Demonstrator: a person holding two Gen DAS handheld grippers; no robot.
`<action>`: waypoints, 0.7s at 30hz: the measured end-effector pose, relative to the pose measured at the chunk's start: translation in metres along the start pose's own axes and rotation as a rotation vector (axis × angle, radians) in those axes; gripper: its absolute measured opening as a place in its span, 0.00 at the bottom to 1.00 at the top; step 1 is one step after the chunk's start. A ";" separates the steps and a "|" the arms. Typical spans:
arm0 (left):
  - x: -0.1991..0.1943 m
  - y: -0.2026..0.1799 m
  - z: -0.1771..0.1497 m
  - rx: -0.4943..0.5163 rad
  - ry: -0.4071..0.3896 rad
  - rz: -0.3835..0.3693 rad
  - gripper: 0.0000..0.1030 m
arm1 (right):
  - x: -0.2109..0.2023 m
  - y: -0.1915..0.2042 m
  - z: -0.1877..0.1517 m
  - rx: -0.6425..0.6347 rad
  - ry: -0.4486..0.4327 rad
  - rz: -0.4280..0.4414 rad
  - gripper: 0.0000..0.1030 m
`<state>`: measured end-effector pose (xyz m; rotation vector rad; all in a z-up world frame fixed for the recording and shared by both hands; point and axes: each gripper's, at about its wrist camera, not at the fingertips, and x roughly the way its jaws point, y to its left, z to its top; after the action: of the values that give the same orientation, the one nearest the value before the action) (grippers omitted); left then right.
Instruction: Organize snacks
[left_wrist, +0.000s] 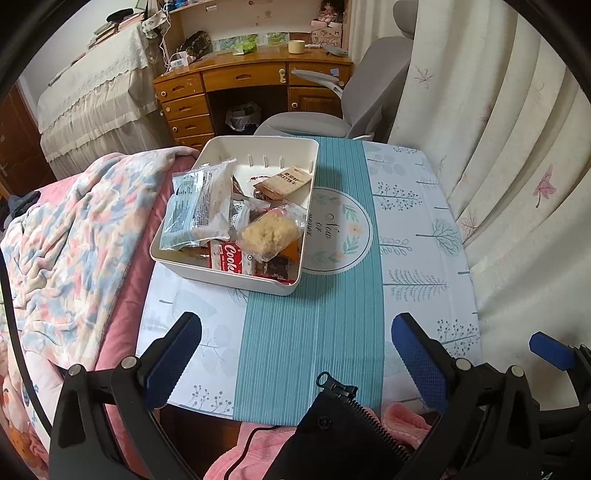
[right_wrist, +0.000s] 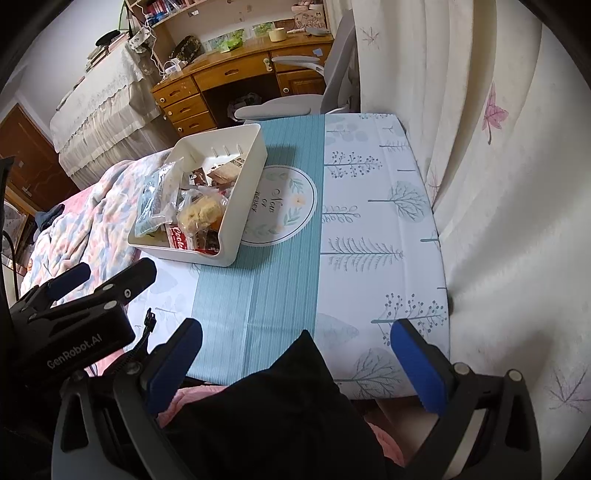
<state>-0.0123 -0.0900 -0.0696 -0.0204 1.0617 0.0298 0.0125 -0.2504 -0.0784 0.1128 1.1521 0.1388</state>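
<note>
A white plastic bin (left_wrist: 312, 173) stands at the far left of the small table and holds several packaged snacks: a pale blue packet (left_wrist: 197, 206), a yellow crumbly cake in clear wrap (left_wrist: 267, 230), a red "Cookie" pack (left_wrist: 231, 258) and a brown bar (left_wrist: 284, 182). The bin also shows in the right wrist view (right_wrist: 240, 218). My left gripper (left_wrist: 295, 354) is open and empty over the table's near edge. My right gripper (right_wrist: 295, 354) is open and empty, to the right of the left one, which shows at that view's left (right_wrist: 99, 284).
The table (left_wrist: 406, 240) has a teal striped runner (left_wrist: 314, 332) and tree-print cloth. A bed with a floral quilt (left_wrist: 66, 251) lies at the left. Curtains (left_wrist: 517, 147) hang at the right. A wooden desk (left_wrist: 251, 77) and grey chair (left_wrist: 332, 118) stand behind.
</note>
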 end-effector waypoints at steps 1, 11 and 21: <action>0.000 0.000 0.000 0.000 0.000 0.000 0.99 | 0.000 -0.001 0.002 0.000 0.002 0.000 0.99; -0.001 -0.001 -0.001 -0.001 -0.003 -0.001 0.99 | 0.000 -0.006 0.001 0.001 0.007 0.000 0.99; -0.001 -0.013 -0.002 -0.020 -0.015 0.009 0.99 | 0.000 -0.011 0.004 -0.008 0.008 0.006 0.99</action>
<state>-0.0147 -0.1034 -0.0694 -0.0328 1.0470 0.0488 0.0165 -0.2612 -0.0790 0.1087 1.1591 0.1499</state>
